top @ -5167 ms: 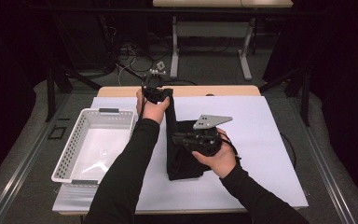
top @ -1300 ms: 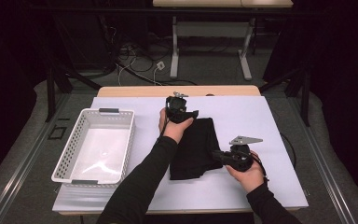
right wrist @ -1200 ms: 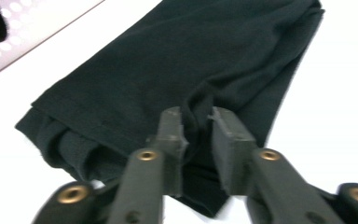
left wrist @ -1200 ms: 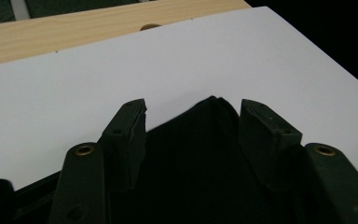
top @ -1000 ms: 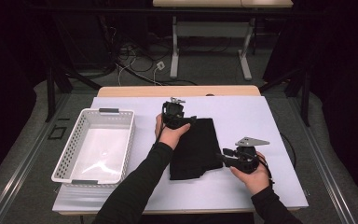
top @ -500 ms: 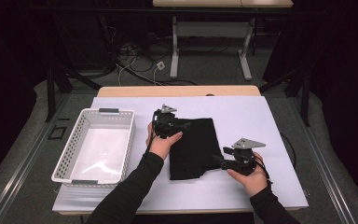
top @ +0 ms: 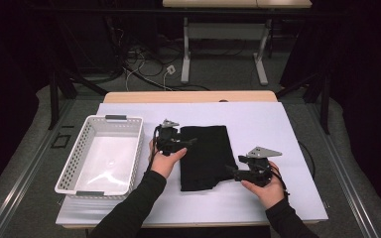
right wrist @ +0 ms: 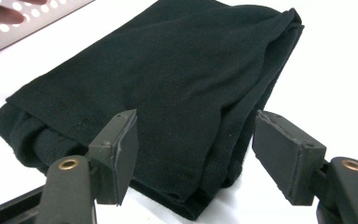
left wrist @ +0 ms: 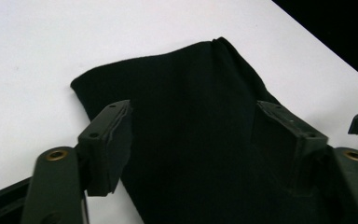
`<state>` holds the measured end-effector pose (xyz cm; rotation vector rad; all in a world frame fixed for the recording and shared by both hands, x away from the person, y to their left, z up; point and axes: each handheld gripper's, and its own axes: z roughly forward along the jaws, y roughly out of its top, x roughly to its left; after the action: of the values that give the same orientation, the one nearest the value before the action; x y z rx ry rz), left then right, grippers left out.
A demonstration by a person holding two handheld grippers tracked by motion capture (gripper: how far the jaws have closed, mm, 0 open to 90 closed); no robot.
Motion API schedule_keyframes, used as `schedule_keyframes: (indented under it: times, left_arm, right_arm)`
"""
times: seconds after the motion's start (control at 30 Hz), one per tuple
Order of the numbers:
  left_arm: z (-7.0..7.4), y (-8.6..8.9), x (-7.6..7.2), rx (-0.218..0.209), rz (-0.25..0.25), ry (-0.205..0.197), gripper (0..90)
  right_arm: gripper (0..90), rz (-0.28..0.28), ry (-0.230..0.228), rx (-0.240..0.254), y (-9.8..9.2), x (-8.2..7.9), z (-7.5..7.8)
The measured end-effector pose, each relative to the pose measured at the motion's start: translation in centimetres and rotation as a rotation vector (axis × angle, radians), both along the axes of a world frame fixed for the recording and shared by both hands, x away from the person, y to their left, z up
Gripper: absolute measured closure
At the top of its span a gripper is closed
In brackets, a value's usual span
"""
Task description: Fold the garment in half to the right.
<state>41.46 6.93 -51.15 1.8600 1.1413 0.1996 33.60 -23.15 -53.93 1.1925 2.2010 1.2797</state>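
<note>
A folded black cloth (top: 207, 156) lies flat on the white table surface (top: 258, 116), near its middle. The left gripper (top: 182, 144), held in the person's left hand (top: 165, 161), sits at the cloth's left edge with its jaws pointing onto the fabric. The right gripper (top: 231, 171), topped by a grey three-cornered plate, sits at the cloth's lower right edge. A white perforated plastic basket (top: 75, 161) stands to the left, apart from the cloth.
</note>
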Motion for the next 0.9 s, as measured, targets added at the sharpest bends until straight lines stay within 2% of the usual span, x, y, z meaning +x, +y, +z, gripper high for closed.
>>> schedule_keyframes:
  times: [0.17,0.4,0.6,0.9]
  left_arm:
    - [-0.4,0.3,-1.0,-0.017,-0.017,0.007,22.1]
    - [-1.1,0.8,-2.6,-0.049,-0.030,0.023,19.7]
    - [-1.9,1.0,-3.9,-0.019,-0.035,0.006,18.1]
    - [-3.5,1.1,-5.3,-0.017,-0.045,0.040,18.2]
  right_arm:
    - [30.5,-0.002,-0.001,0.000,0.0,0.0,0.0]
    - [30.3,-0.002,-0.006,0.001,0.0,-0.1,0.1]
    - [30.3,-0.007,-0.015,0.005,-0.1,-0.1,0.1]
    - [30.3,-0.003,-0.022,-0.007,0.1,-0.2,0.1]
